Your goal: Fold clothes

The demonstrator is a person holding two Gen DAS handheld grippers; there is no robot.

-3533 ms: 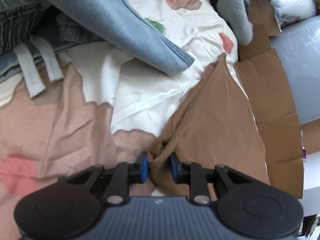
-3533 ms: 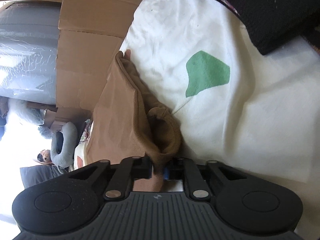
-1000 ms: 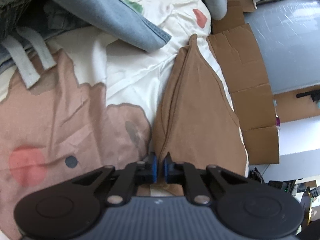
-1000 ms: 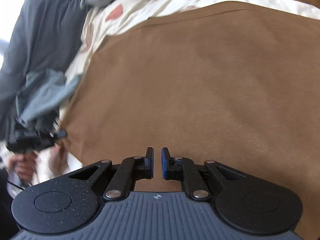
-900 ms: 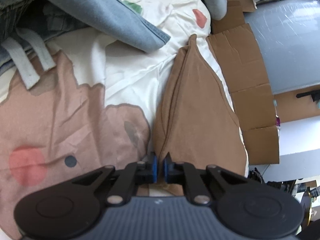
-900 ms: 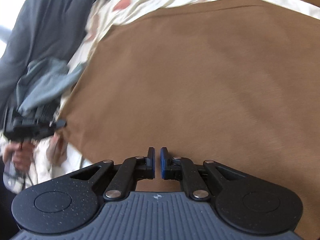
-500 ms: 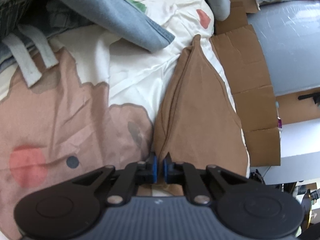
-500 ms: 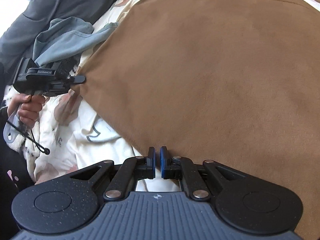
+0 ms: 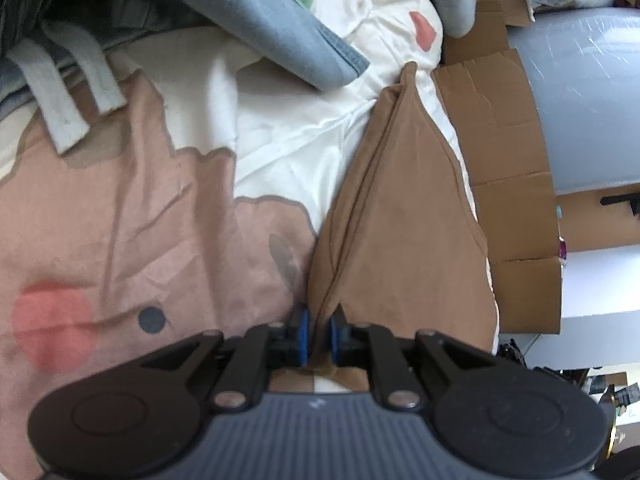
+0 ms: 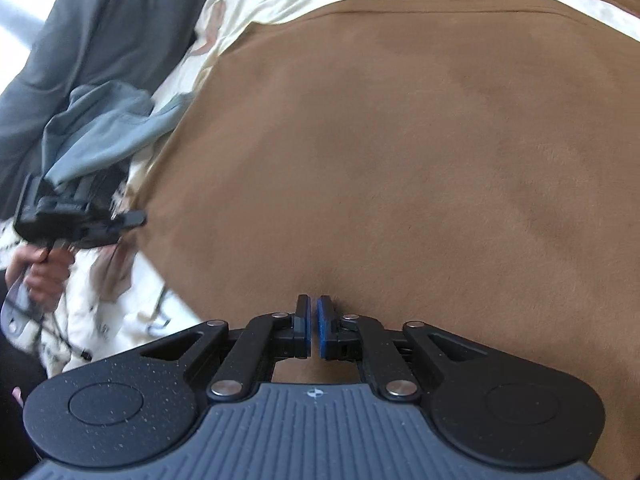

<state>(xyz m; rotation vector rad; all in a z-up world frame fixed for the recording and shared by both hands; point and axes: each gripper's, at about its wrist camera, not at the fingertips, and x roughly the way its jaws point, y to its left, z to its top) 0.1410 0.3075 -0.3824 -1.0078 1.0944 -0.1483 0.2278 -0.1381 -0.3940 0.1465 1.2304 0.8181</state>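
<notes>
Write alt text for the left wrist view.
The left claw pinches a corner of a brown garment lying on a patterned bedsheet. A blue denim garment lies beyond, flattened cardboard to the right.

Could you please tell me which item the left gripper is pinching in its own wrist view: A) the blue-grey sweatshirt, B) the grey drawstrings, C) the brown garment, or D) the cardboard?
C: the left gripper has its blue pads closed on a corner of the brown garment, though its jaws are easing open.
</notes>
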